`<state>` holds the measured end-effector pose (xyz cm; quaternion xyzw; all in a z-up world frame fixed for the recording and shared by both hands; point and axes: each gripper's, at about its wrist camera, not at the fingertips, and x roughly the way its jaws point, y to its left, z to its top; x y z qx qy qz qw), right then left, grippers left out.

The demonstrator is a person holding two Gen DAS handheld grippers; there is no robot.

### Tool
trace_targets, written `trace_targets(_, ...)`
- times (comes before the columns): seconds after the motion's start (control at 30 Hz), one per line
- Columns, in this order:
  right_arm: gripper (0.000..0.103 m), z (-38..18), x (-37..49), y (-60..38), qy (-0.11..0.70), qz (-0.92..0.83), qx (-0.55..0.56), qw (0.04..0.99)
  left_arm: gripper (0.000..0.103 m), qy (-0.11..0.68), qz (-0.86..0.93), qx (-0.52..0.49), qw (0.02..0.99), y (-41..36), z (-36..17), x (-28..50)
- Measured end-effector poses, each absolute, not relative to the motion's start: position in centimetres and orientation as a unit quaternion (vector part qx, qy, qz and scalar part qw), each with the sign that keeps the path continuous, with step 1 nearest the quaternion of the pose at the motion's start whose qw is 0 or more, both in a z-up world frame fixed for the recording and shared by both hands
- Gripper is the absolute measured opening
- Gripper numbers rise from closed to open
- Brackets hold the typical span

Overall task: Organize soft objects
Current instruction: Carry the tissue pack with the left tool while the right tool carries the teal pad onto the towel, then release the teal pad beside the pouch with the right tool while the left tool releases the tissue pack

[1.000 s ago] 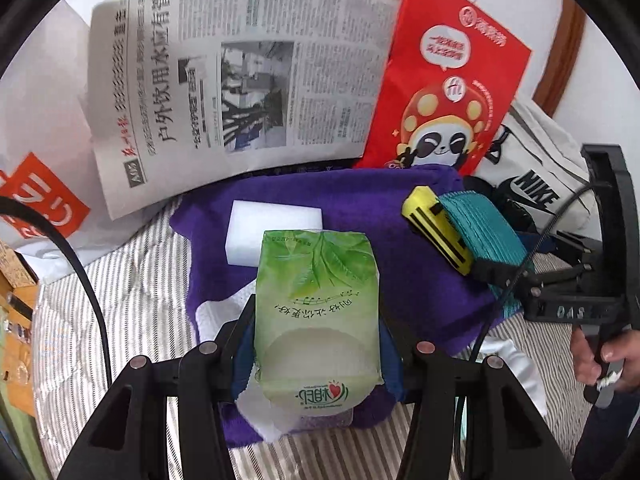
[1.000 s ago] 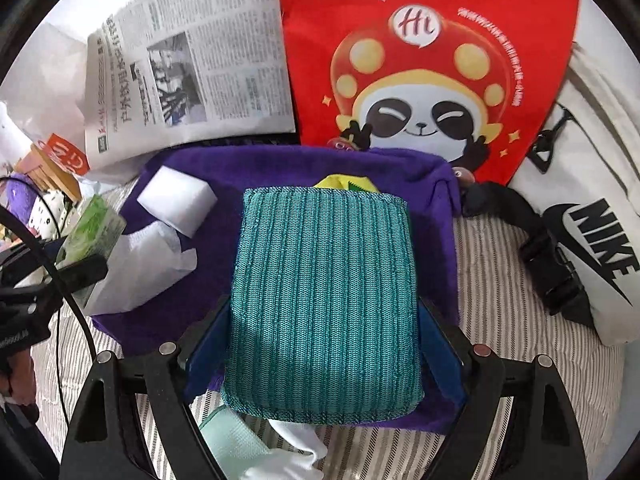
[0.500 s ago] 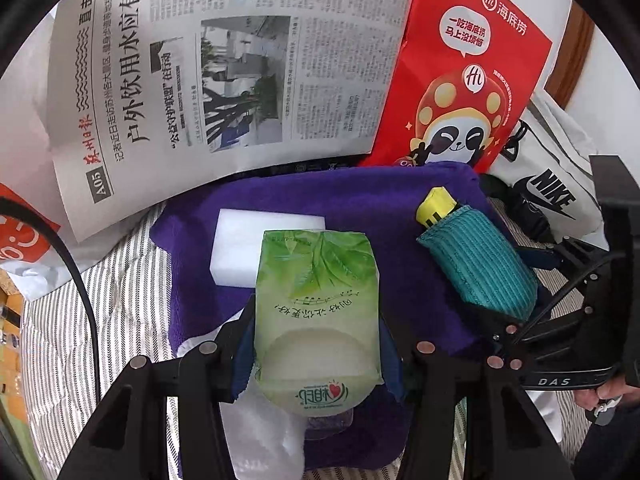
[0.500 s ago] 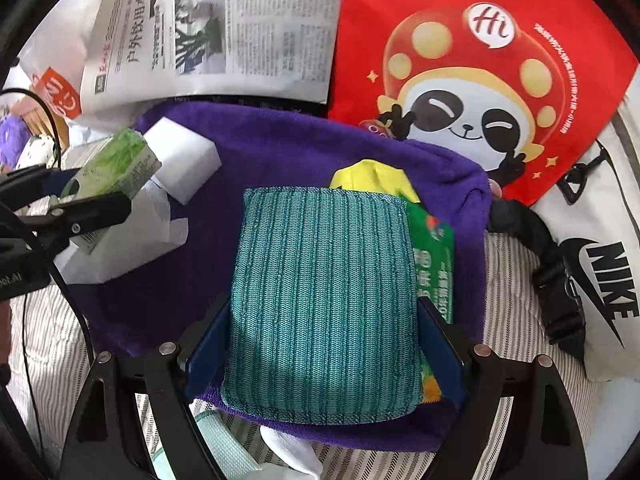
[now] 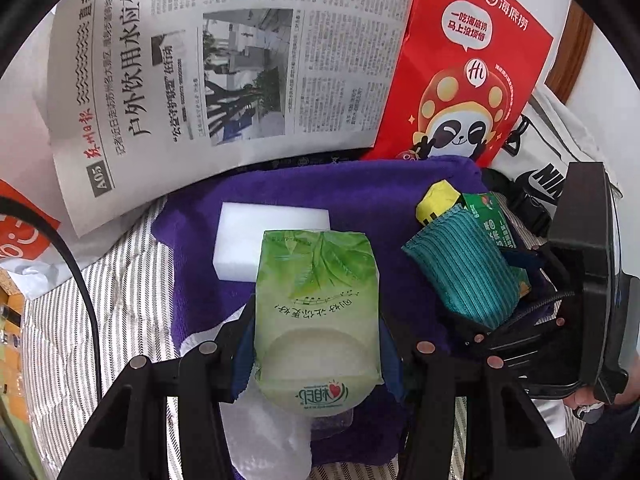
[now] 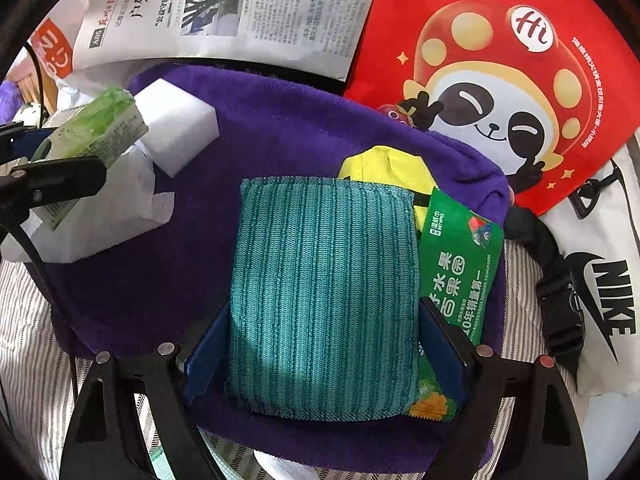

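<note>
I hold my left gripper [image 5: 316, 344] over the near left part of a purple towel [image 5: 360, 200] spread on a striped bedsheet [image 5: 60, 320]. Its jaws pinch a green tissue pack [image 5: 316, 320] from both sides, tilted downward, just above crumpled white tissue paper [image 5: 272, 432] at the towel's near edge. A white foam block [image 5: 248, 236] lies on the towel just past the pack, towards its far left corner.

My right gripper [image 6: 324, 344] is over the right half of the towel. A teal ribbed sponge [image 6: 324, 288] sits between its blue pads [image 6: 208, 348], which lie close against its sides; the jaws stand wide, and I cannot tell whether they press it or have let go. The sponge appears to lie down on the towel, partly covering a yellow sponge [image 6: 384, 164] and a green snack packet [image 6: 460, 264] beside it, near the towel's right edge.

Beyond the towel's far edge lean a newspaper [image 5: 224, 60] and a red panda-print bag [image 5: 472, 80]. A white bag with a black logo [image 6: 608, 280] lies off the towel's right edge.
</note>
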<state>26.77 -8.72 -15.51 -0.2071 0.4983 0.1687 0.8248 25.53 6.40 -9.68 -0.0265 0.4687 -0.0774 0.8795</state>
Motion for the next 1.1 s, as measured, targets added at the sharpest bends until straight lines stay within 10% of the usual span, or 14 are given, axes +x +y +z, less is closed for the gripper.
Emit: trace_targets(1.1,0.094,-9.8,28.1,-15.1,0.485,0.166,-0.117,0.851,0.05,0.514,-0.098,-0.008,0.852,4.1,-12.8,26.0)
